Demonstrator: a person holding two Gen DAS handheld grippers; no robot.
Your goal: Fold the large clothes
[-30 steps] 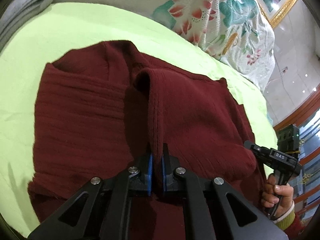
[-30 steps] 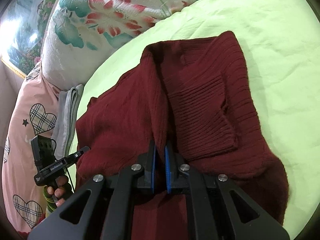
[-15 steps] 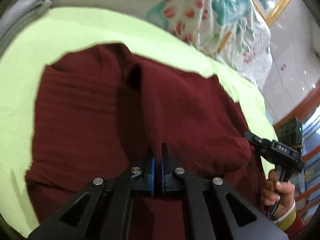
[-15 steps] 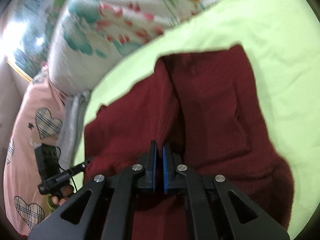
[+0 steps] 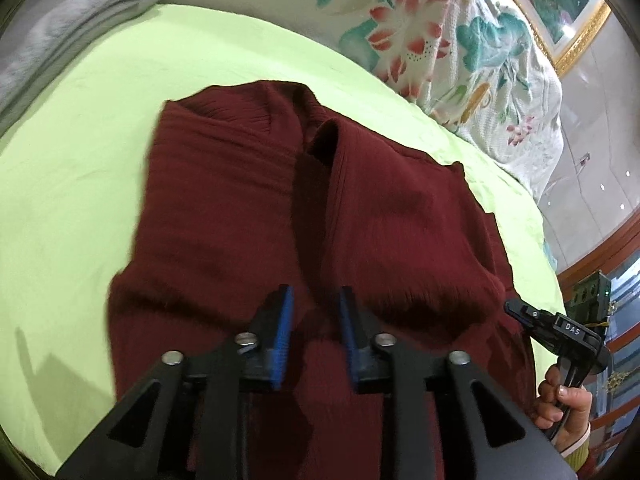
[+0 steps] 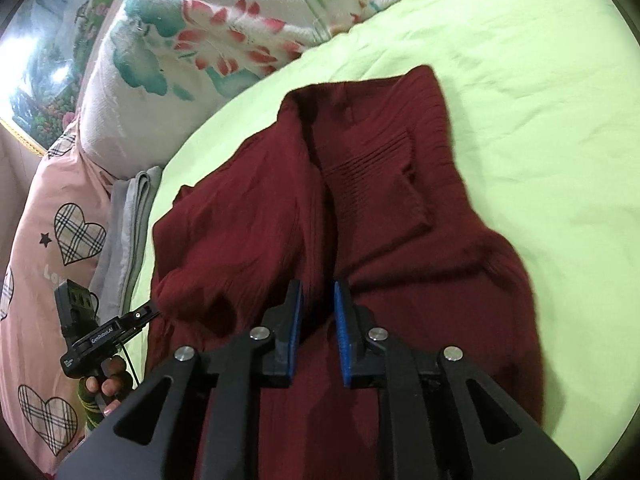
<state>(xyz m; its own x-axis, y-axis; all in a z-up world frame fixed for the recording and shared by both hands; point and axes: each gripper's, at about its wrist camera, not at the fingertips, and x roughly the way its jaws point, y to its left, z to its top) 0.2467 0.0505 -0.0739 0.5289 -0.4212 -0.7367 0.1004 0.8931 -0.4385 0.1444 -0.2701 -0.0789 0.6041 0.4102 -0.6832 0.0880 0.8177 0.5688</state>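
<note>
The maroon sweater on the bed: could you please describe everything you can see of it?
The maroon sweater is a ribbed knit that looks thick and soft. It lies on the light green sheet, its two sides folded inward to meet along a raised central ridge, with the ribbed collar at the far end. Both the left gripper and right gripper are open above its near edge, clamping nothing.

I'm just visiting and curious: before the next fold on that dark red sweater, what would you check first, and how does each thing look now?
1. Left gripper let go: ok, fingers apart.
2. Right gripper let go: ok, fingers apart.
3. Sweater fully on the green sheet: ok in these views.
4. Both sides folded to the middle: ok, edges meet there.
5. Folds flat: not ok, the right flap bulges.
6. Near hem: cannot tell, hidden.
</note>
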